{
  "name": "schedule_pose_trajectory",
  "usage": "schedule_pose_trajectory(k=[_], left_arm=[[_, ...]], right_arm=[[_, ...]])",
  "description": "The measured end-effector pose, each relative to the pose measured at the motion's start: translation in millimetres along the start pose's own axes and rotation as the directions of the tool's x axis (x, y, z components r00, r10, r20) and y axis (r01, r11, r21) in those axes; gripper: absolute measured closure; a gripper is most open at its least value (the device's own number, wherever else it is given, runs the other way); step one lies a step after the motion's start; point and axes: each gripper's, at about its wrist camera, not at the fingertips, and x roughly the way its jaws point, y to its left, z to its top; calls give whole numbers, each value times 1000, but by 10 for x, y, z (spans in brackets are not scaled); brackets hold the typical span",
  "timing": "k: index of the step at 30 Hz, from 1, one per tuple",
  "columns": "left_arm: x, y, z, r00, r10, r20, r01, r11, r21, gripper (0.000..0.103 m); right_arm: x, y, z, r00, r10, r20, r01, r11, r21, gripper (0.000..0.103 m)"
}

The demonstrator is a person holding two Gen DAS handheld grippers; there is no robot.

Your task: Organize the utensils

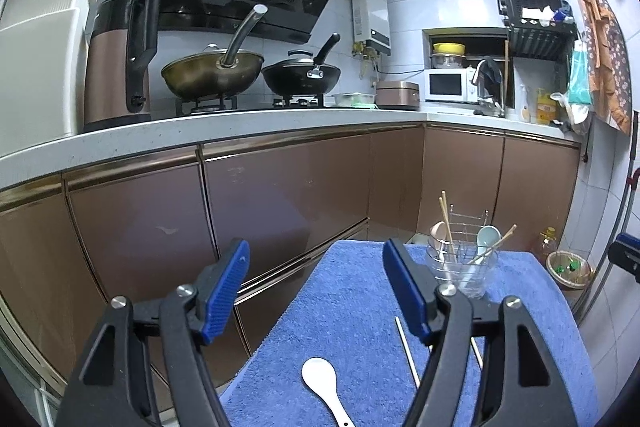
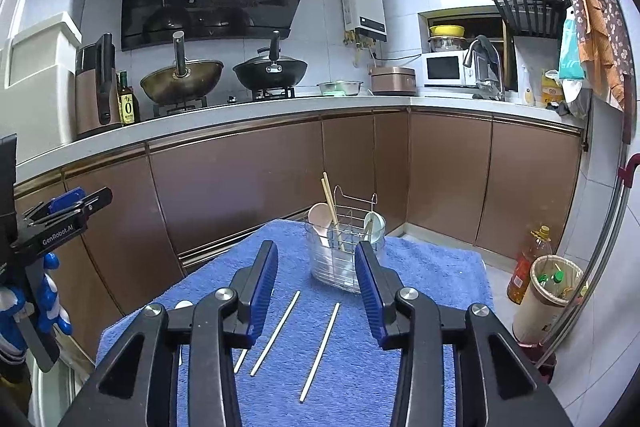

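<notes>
Apparently both the left gripper (image 1: 316, 287) and right gripper (image 2: 316, 287) had empty, open jaws (the left wider). Two chopsticks (image 2: 320, 351) lay on the blue towel (image 2: 420, 287) near the holder (image 2: 340, 263); a low, centred pinch would suit.

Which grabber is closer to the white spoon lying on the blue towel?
Left. The left gripper hovers open right above the white spoon; the right gripper is over the loose chopsticks, beside it.
</notes>
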Motion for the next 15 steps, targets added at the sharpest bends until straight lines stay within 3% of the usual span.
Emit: schedule_pose_trajectory(k=[15], left_arm=[[-174, -150, 2, 997, -72, 41, 70, 996, 55, 35]], right_arm=[[-83, -33, -2, 1000, 3, 15, -3, 1000, 14, 62]])
